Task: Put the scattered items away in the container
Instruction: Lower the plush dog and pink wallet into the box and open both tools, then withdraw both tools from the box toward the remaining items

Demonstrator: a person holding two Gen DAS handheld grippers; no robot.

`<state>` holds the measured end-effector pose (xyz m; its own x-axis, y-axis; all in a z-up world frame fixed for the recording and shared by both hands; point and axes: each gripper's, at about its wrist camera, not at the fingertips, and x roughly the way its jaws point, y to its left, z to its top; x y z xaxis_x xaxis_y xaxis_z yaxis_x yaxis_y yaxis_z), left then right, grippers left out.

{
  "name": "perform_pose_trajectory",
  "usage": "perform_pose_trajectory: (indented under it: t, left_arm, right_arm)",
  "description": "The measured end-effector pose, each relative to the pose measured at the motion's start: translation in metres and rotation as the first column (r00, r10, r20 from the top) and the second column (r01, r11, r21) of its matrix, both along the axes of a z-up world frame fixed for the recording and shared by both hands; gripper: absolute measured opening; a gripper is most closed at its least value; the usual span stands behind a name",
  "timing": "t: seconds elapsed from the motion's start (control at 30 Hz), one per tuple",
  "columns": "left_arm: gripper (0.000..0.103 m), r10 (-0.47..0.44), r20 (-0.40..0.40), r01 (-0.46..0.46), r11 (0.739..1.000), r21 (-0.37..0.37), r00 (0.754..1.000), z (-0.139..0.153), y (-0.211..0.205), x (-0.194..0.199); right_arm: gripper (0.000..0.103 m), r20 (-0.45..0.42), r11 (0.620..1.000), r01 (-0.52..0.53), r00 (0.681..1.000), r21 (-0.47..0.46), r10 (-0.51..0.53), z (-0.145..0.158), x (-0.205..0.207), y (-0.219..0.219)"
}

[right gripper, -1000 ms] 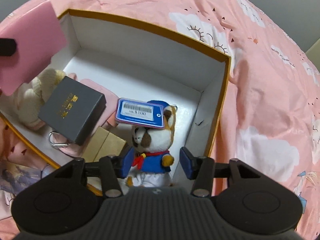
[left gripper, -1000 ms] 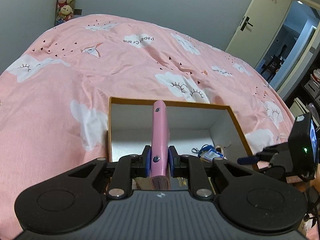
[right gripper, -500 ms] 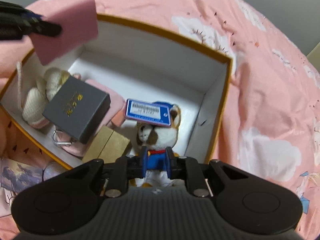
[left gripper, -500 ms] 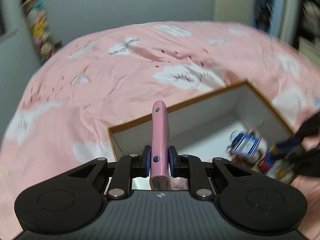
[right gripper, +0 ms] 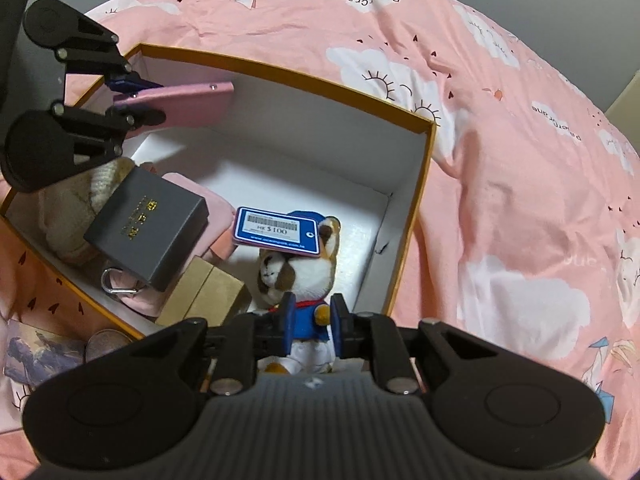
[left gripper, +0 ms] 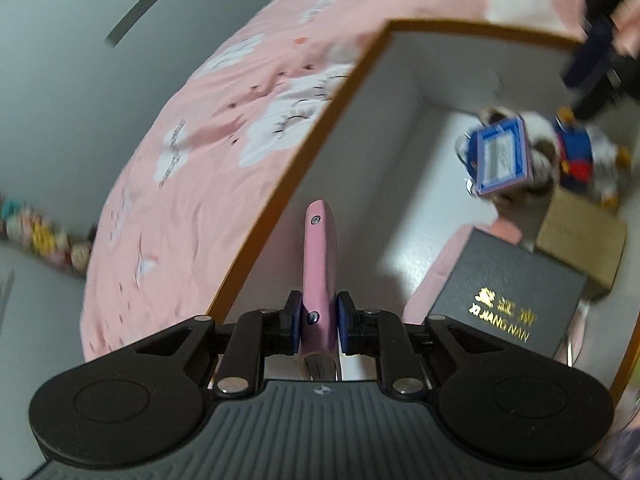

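Left jaws: clamped flat on my pink notebook (left gripper: 319,264), one blue pad on each cover; my left gripper (left gripper: 319,322) holds it over the box's near-left corner, clear of the floor.
Right jaws: closed a moment ago onto the plush toy (right gripper: 298,280); my right gripper (right gripper: 311,326) now pinches its blue-clad body between both pads.
Container: an open box (right gripper: 420,216) with orange rim and white inside, sitting on my pink cloud-print bedspread (right gripper: 520,184).
Plush toy: stands inside the box near its right wall, a blue price tag (right gripper: 276,232) reading HK $100 lying across its head.
Dark grey gift box (right gripper: 148,232): gold lettering on the lid, tilted, resting on a pink item and a cream knitted piece (right gripper: 76,208) at the left end of the box.
Kraft cardboard box (right gripper: 204,298): just beside the toy, against the near wall, touching the grey box's lower corner.
Metal ring (right gripper: 116,286): pokes out under the grey box.
Outside the box: a picture card (right gripper: 38,354) and a round pale thing (right gripper: 106,348) lie on the bedspread by the near-left wall.
Far edge: a row of soft toys (left gripper: 40,236), blurred, beyond the bed in the left view.
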<state>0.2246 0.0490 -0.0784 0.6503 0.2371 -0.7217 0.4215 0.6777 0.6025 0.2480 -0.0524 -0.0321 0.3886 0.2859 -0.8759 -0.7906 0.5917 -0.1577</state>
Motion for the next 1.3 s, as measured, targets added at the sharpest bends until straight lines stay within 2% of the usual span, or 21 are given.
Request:
perform_pose_trajectory:
  t: [0.1,0.2,0.37,0.57,0.73,0.9,1.03,1.23,1.3]
  left_arm:
    - [0.021,-0.074,-0.011,0.075,0.992,0.100,0.997,-0.015,-0.008,-0.005]
    - [0.021,-0.136,-0.022,0.138,0.973,0.186,0.990,-0.030,-0.012,-0.010]
    - [0.021,-0.199,-0.052,0.205,0.944,0.258,0.979,-0.049,-0.012,-0.016]
    - [0.030,-0.167,-0.066,0.178,0.957,0.228,0.984,-0.044,-0.001,-0.011]
    - [0.030,-0.144,-0.074,0.154,0.977,0.149,0.987,-0.025,0.008,-0.011]
    - [0.021,-0.088,-0.091,0.091,0.995,0.031,0.992,-0.007,0.020,-0.008]
    - [0.011,-0.016,-0.076,0.017,1.000,0.015,0.997,-0.001,0.031,0.001]
    - [0.011,-0.026,-0.105,0.027,1.000,0.001,0.994,-0.003,0.031,0.011]
    - [0.011,0.000,-0.109,-0.002,1.000,-0.025,0.994,-0.002,0.031,0.009]
  right_arm:
    - [0.019,-0.009,1.000,0.003,1.000,0.004,-0.003,-0.002,0.002,-0.001]
    - [0.019,-0.017,1.000,0.001,1.000,0.009,-0.001,-0.004,0.001,-0.001]
    - [0.020,-0.018,1.000,-0.011,1.000,0.011,0.011,-0.006,-0.001,-0.001]
    - [0.022,-0.011,1.000,-0.003,1.000,0.015,0.003,-0.005,0.000,-0.002]
    - [0.024,-0.010,1.000,-0.002,1.000,0.023,0.002,-0.003,-0.001,-0.002]
    - [0.025,-0.018,0.999,0.010,1.000,0.032,-0.010,-0.003,-0.001,-0.002]
    - [0.026,-0.019,0.999,0.013,1.000,0.035,-0.012,-0.003,-0.002,-0.002]
    - [0.027,-0.027,0.999,0.021,0.999,0.042,-0.020,-0.002,-0.001,0.000]
    - [0.027,-0.028,0.999,0.025,0.999,0.043,-0.023,-0.002,-0.001,0.001]
